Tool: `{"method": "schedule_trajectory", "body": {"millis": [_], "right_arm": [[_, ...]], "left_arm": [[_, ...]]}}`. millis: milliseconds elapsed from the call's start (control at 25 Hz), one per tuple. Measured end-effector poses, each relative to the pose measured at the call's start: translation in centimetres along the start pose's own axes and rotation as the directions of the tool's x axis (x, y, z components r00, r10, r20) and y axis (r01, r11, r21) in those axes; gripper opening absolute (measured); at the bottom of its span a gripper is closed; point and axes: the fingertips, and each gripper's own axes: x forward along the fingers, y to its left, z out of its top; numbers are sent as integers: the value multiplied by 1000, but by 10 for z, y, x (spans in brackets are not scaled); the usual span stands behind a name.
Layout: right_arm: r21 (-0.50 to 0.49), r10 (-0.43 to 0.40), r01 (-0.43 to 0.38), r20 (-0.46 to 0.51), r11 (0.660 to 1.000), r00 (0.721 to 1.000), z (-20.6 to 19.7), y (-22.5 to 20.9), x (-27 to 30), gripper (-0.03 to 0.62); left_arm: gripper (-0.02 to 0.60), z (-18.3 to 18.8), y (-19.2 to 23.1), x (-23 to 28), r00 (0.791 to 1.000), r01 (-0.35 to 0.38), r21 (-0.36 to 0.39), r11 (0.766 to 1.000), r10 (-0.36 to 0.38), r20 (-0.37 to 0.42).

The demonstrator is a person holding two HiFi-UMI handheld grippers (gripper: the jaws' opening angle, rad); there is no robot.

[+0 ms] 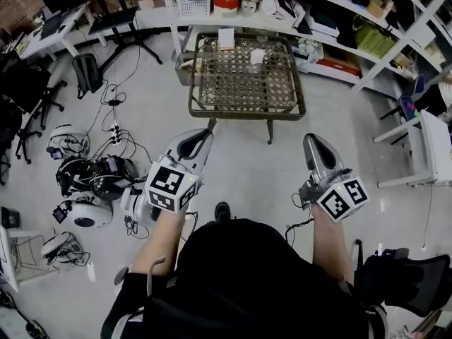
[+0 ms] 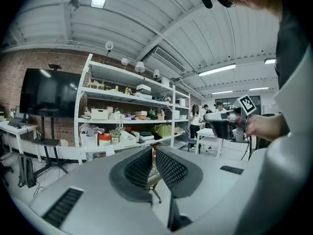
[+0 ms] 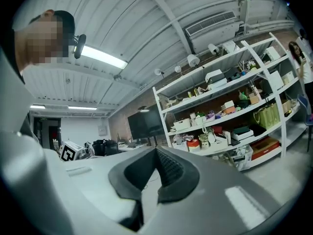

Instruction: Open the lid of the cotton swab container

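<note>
I have both claws empty: the left gripper (image 1: 205, 135) is pinched to a sliver and the right gripper (image 1: 311, 141) is fully together, both well short of the wicker table (image 1: 247, 113). The cotton swab container (image 1: 258, 55) is, I think, the small pale thing on top, too small to confirm. If I arrive with the jaws closed, I could shove it off.

A pale grey left gripper (image 1: 207, 134) and a matching right gripper (image 1: 309, 140) carry black-and-white square-patterned marker cubes (image 1: 171, 187). The smooth floor (image 1: 240, 161) is light grey. The dark olive metal table (image 1: 244, 112) has a beige lattice-weave top. White metal shelving (image 1: 168, 9) holds a red-and-white round tub (image 1: 227, 1). The person's top (image 1: 261, 274) is black.
</note>
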Motion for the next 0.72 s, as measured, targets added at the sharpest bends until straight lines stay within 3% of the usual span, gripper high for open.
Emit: {"method": "schedule_trajectory", "body": {"millis": [400, 720], "right_arm": [[-11, 14, -14, -21, 1000, 1000, 3, 5, 54, 11], [22, 3, -3, -5, 1000, 1000, -2, -27, 76, 11]], "left_arm": [[28, -1, 34, 15, 999, 18, -15, 1000, -18, -27], [28, 1, 47, 41, 999, 8, -16, 1000, -8, -42]]}}
